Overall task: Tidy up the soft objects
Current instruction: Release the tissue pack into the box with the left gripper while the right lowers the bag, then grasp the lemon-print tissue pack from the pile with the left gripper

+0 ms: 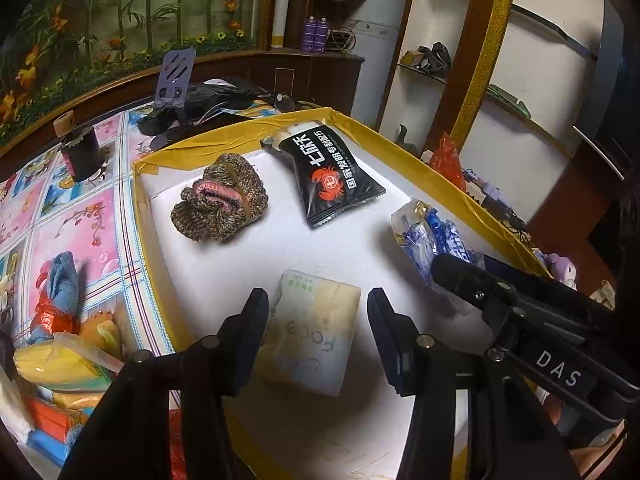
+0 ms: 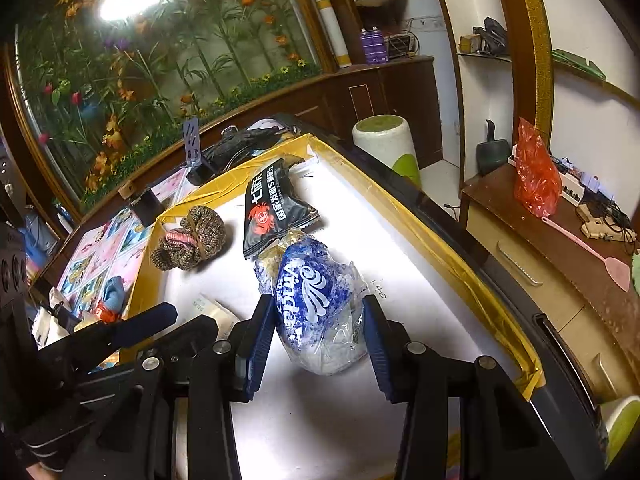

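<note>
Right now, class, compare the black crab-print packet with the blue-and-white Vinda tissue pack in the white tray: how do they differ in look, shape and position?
The black crab-print packet is opaque and dark with a red crab; the Vinda tissue pack is blue and white in clear, crinkled wrap. The packet lies fairly flat; the tissue pack bulges rounder. The packet lies farther from the right gripper, whose open fingers flank the tissue pack. Both rest in the yellow-edged white tray.

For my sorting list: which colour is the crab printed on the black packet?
Red, on the black packet; clearest in the left wrist view.

"Vinda" on blue pack (image 2: 316,300), "DAS" on gripper (image 1: 560,368)
</note>
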